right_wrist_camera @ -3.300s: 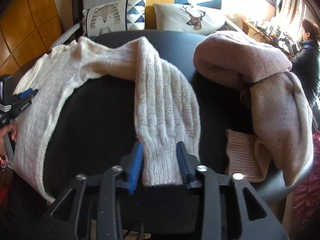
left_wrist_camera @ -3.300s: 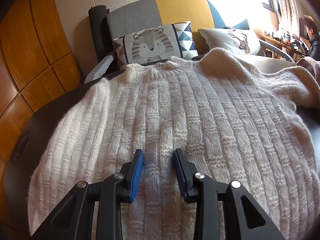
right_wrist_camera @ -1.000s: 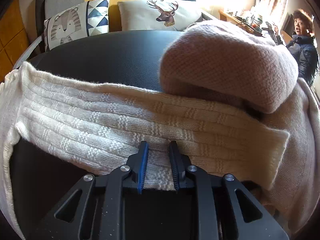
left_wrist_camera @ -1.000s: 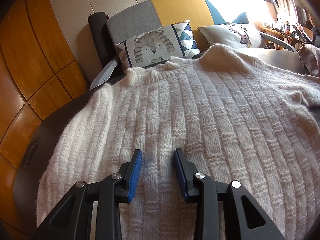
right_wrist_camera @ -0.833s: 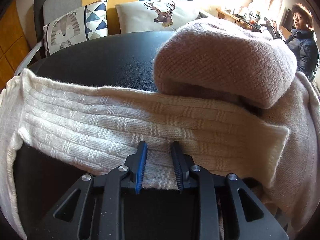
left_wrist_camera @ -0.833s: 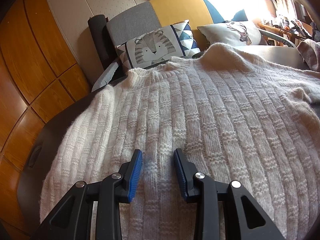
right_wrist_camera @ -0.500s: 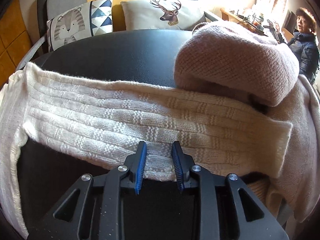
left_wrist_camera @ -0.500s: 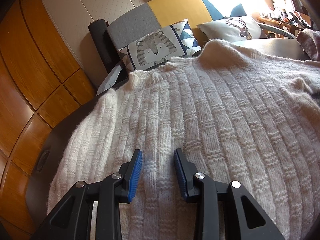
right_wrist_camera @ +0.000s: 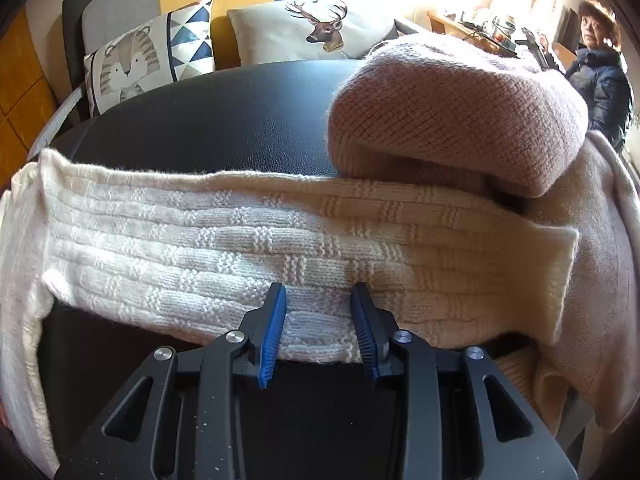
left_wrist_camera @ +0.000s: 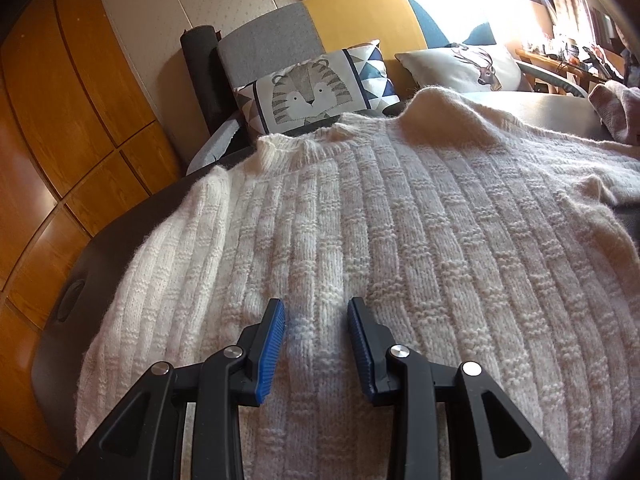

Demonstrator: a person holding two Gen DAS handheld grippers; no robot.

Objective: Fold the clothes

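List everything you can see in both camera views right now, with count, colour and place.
cream sweater: one, cream white, spread flat on the black table; its sleeve stretched sideways
pink knits: a heap, count unclear, dusty pink and beige, right of the sleeve
table: one, black
tiger cushion: one, white, grey and blue, on the sofa
deer cushion: one, white, beside it
sofa: one, grey, yellow and blue patches, behind the table
person: one, dark jacket, far right
left hand-held gripper: black, blue pads, open over the sweater body
right hand-held gripper: same colours, jaws opening astride the sleeve edge
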